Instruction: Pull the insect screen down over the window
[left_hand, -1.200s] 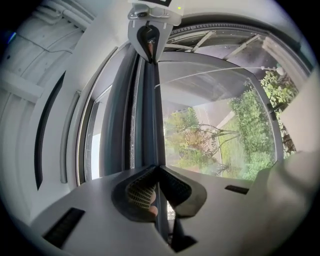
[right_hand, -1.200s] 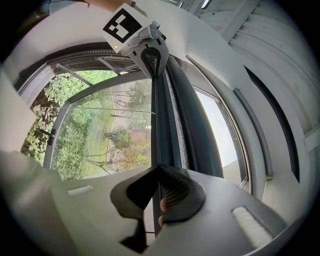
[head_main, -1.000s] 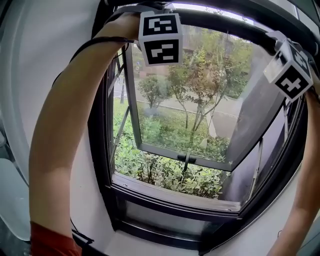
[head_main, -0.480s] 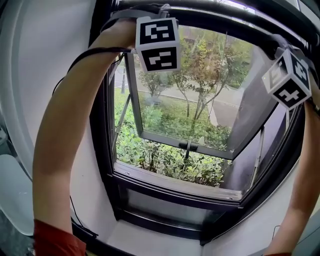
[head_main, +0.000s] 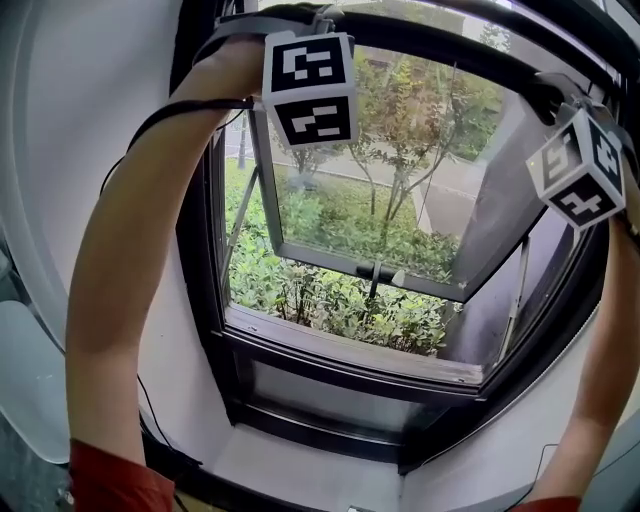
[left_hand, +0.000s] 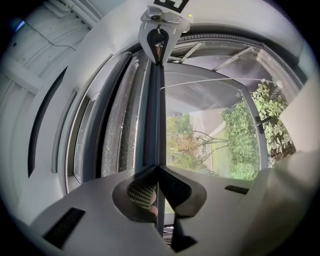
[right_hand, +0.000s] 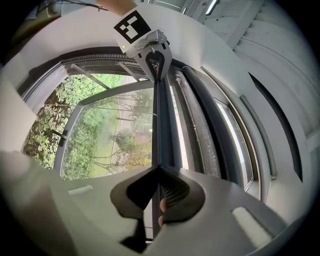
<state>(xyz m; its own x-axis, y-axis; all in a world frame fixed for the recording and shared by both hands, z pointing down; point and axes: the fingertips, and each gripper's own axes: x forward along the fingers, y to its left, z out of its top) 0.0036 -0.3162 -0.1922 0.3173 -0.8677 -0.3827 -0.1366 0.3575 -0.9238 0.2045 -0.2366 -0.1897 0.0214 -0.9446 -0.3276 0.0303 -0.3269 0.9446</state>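
- Fingers (left_hand: 141, 189) of the left gripper (left_hand: 159, 169) pinch the insect screen's dark pull bar (head_main: 450, 42).
- Likewise the right gripper (right_hand: 159, 169) clamps the same bar.
- That bar spans the top edge of the window frame (head_main: 200, 250), above the open sash (head_main: 320, 257).

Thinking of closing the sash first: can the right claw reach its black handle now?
Probably not: the right claw is shut on the screen bar up top; the handle sits below, on the swung-out sash.

Screen bar (head_main: 440, 42) across window frame (head_main: 200, 250) top, sash (head_main: 380, 272) beyond
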